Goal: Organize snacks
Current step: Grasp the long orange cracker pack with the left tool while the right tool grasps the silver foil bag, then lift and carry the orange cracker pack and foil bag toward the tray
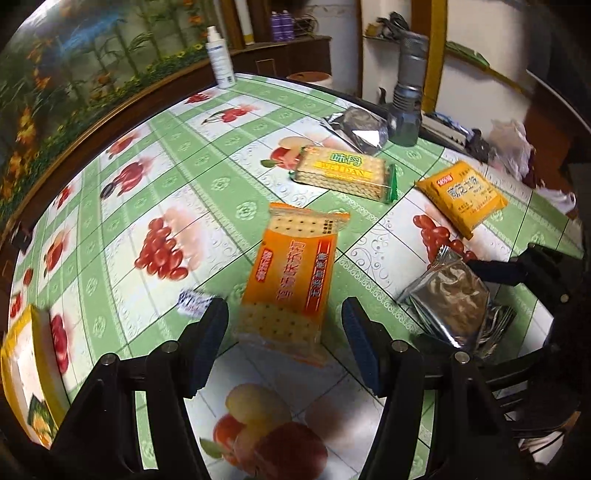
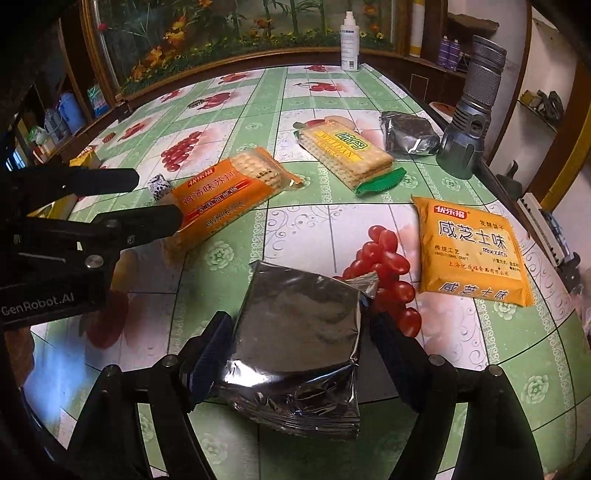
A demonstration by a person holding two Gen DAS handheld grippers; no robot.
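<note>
Orange cracker pack — long axis between L tongs

place: a lived-in home room
table: fruit-print oilcloth covers it
far edge: framed flower painting against the wall, spray bottle at that edge
right side: cluttered wooden shelves, big flashlight

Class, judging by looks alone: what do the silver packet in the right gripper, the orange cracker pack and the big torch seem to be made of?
Silver packet: probably metallised foil film; mirror-like and sharply creased.
Orange cracker pack: thin glossy plastic film; crackers show through its clear ends.
Torch: likely grey metal; matte sheen, knurled grip, machined fins, though painted plastic can't be ruled out.
</note>
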